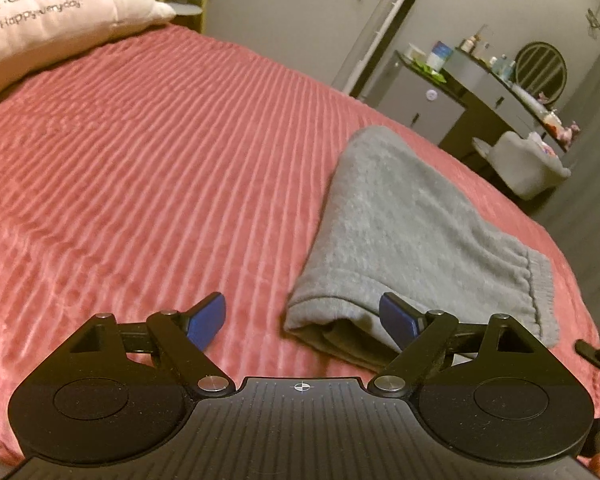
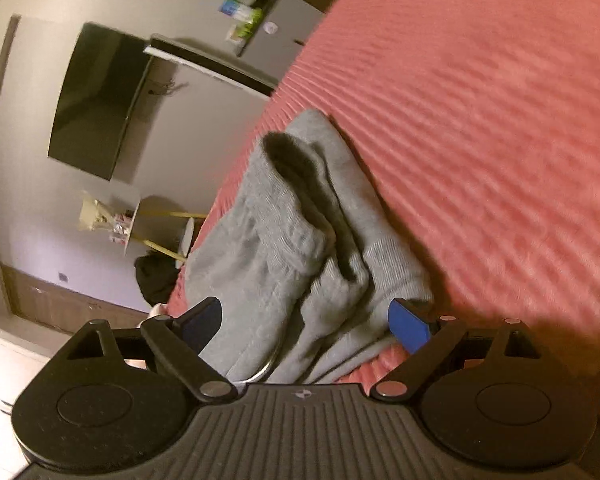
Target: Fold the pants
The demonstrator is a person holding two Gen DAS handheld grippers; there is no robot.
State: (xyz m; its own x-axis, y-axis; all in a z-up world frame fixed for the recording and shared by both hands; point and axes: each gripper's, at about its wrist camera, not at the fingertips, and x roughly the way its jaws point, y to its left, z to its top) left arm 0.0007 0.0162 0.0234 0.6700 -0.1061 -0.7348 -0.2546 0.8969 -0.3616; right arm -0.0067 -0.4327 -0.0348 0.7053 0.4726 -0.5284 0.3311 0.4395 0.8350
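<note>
Grey fleece pants (image 1: 412, 240), folded into a thick bundle, lie on a pink ribbed bedspread (image 1: 160, 168) near the edge of the bed that faces a grey dresser (image 1: 432, 104) crowded with bottles. In the left wrist view the bundle tapers away from the camera, its ribbed cuff or waistband at the right side and its layered folded edge nearest the tool. The left gripper (image 1: 302, 320), a black two-finger tool with blue pads (image 1: 208, 320), stands wide apart and has hold of nothing: one pad is over bare bedspread, and the other is over the near corner of the bundle, though whether it touches the cloth is unclear. A cream pillow with printed lettering (image 1: 56, 28) rests at the far left of the bed. In the right wrist view, which is rolled sideways, the same pants (image 2: 300, 248) show stacked layers with a dark opening between them, and a pale drawstring loop (image 2: 266, 366) hangs out at the near end. The right gripper (image 2: 306, 326) is likewise spread wide, with the near end of the bundle lying between its blue pads, neither of which presses on the fabric. Beyond the bed edge a dark wall-mounted screen (image 2: 96, 100) and a small round side table (image 2: 134, 224) are visible.
</note>
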